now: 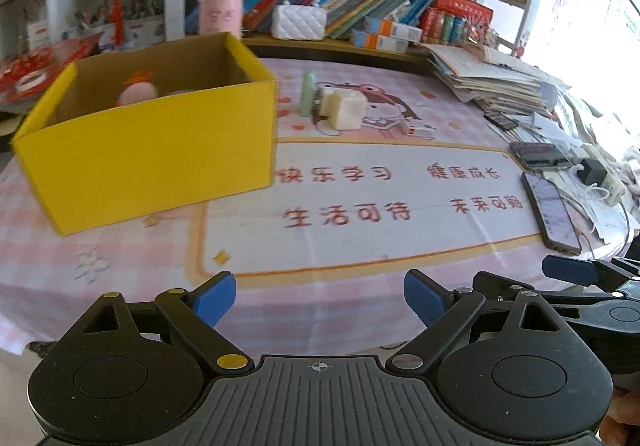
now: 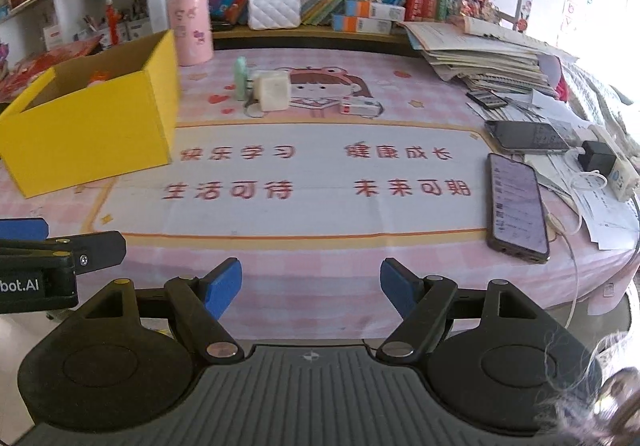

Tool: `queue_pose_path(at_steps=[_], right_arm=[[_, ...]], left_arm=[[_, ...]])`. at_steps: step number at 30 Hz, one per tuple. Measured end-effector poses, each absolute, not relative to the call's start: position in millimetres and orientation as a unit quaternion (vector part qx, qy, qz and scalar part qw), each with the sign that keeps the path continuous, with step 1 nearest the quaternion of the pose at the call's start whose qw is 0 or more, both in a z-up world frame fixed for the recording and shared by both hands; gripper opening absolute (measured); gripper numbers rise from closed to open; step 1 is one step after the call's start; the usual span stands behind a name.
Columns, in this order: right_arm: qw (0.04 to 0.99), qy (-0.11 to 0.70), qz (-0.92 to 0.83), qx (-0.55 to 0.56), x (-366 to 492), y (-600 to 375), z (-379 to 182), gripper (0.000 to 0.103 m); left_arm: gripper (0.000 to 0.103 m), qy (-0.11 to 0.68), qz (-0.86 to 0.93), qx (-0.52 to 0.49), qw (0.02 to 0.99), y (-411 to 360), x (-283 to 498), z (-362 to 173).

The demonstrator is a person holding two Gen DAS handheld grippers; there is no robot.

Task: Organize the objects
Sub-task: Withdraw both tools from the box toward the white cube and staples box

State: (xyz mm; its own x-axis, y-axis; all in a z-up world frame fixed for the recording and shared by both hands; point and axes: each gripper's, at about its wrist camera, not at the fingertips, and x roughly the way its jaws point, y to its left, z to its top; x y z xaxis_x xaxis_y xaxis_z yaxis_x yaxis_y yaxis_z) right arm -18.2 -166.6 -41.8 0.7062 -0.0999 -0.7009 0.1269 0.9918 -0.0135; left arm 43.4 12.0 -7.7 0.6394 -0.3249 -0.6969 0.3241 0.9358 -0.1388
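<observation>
A yellow cardboard box (image 1: 152, 150) (image 2: 92, 130) stands open-topped on the left of the pink tablecloth, with a pink toy (image 1: 138, 90) inside. Behind the printed text lie a pale green tube (image 1: 308, 94) (image 2: 241, 79), a cream cube (image 1: 346, 108) (image 2: 273, 89) and a small white packet (image 1: 416, 128) (image 2: 359, 107). My left gripper (image 1: 320, 298) hangs open over the table's near edge, nothing between its blue pads. My right gripper (image 2: 311, 286) is open and empty too, close beside the left one, well short of the objects.
Two phones (image 2: 516, 202) (image 2: 526, 136) and a charger with a white cable (image 2: 598, 158) lie at the right edge. A paper stack (image 2: 480, 58), a pink canister (image 2: 190, 28), a white quilted bag (image 2: 274, 12) and shelves of books line the back.
</observation>
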Motion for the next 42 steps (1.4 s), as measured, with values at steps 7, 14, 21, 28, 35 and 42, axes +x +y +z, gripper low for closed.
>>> queue_pose_path(at_steps=[7, 14, 21, 28, 35, 42], right_arm=[[0.921, 0.384, -0.054, 0.015, 18, -201, -44, 0.075], [0.919, 0.393, -0.034, 0.007, 54, -230, -49, 0.075], [0.922, 0.386, -0.017, 0.005, 88, -256, -51, 0.074], [0.93, 0.366, -0.019, 0.017, 138, -277, -53, 0.072], [0.931, 0.364, -0.02, 0.017, 194, -290, -65, 0.07], [0.928, 0.372, -0.009, 0.015, 235, -295, -81, 0.07]], left_arm=[[0.093, 0.389, -0.174, -0.004, 0.905, -25, 76, -9], [0.093, 0.395, -0.161, -0.002, 0.904, -60, 105, -12], [0.093, 0.39, -0.132, -0.009, 0.911, -86, 132, -10], [0.091, 0.362, -0.092, -0.016, 0.927, -108, 173, 0], [0.087, 0.358, -0.068, -0.025, 0.931, -126, 227, -2], [0.086, 0.371, -0.05, -0.016, 0.927, -142, 273, -17]])
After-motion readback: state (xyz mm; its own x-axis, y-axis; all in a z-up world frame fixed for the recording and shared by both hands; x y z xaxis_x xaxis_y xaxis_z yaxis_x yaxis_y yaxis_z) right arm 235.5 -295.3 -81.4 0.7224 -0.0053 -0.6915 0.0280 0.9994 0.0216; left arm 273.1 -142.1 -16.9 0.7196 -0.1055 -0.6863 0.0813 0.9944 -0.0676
